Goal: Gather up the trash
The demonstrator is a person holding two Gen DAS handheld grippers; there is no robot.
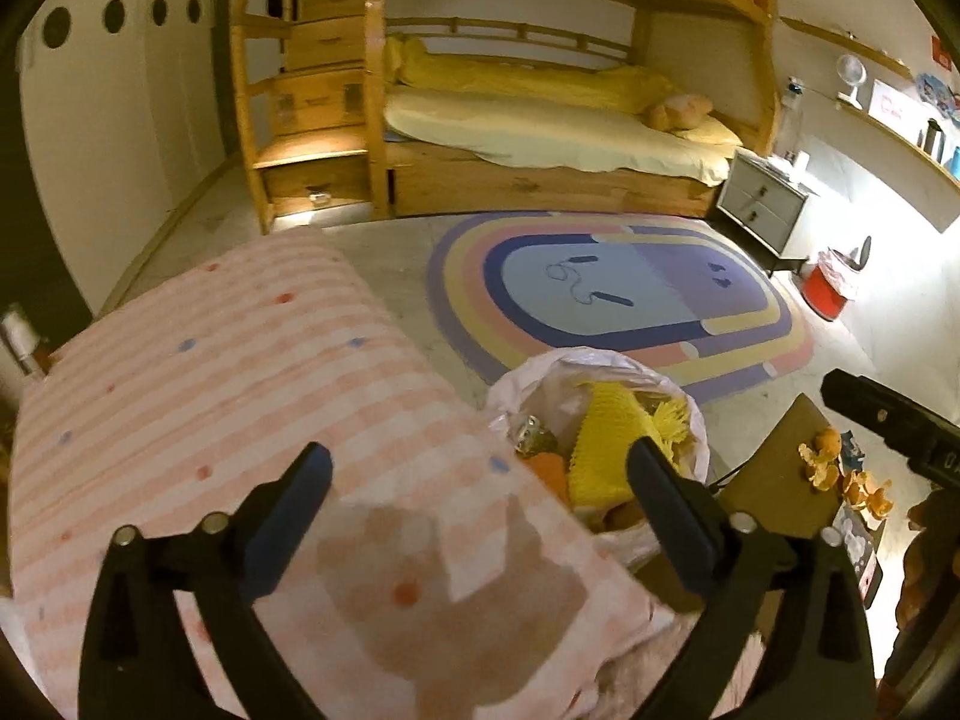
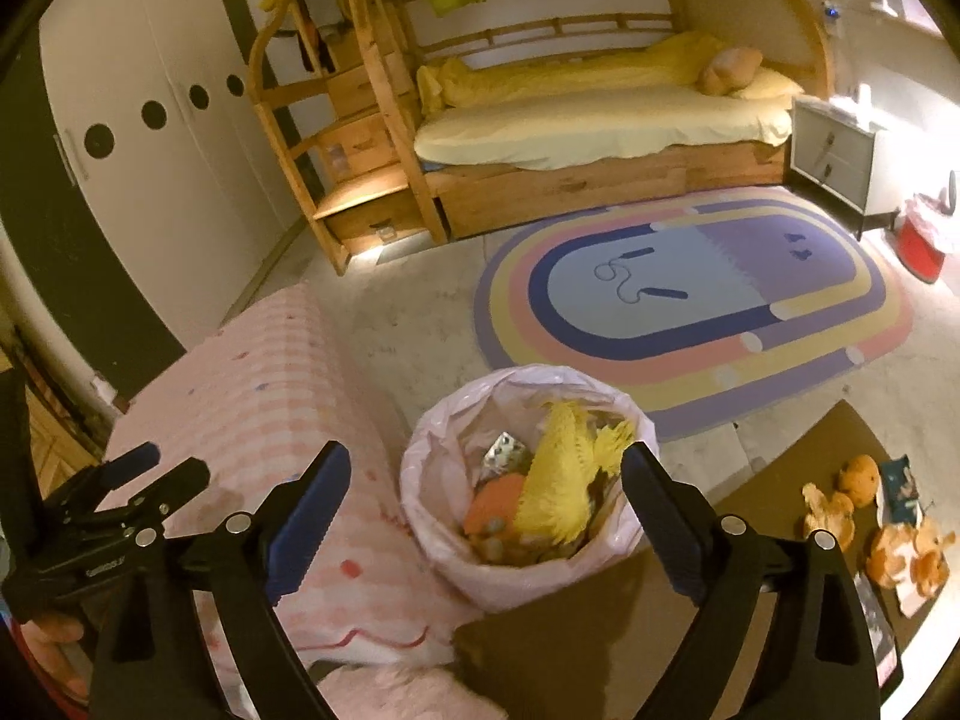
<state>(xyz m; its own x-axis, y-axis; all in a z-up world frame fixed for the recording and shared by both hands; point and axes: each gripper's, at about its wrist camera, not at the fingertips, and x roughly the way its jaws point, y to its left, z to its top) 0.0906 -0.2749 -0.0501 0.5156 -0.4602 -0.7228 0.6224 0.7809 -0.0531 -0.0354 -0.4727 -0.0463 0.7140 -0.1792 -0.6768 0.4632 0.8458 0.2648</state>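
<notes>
A bin with a pale plastic liner [image 2: 456, 546] stands on the floor between a striped seat and a brown table. In it lie a yellow knitted scarf [image 2: 564, 480], an orange piece [image 2: 495, 504] and a foil pack [image 2: 507, 450]. My right gripper [image 2: 487, 456] hovers over the bin, open, with nothing pressed between its pads. My left gripper [image 1: 480, 456] is open too, above the seat's edge and the bin [image 1: 600, 360]; the scarf [image 1: 606, 420] shows beside its right finger. Orange peels [image 2: 900, 546] lie on the table [image 2: 600, 630], also seen in the left wrist view as peels [image 1: 864, 492].
A pink striped cover [image 1: 210, 360] drapes the seat on the left. Beyond lie a rainbow rug [image 2: 690, 300] with a cord on it, a wooden bunk bed [image 2: 600, 132], a grey nightstand [image 1: 762, 204] and a red bin [image 1: 831, 291]. Papers [image 2: 900, 486] lie by the peels.
</notes>
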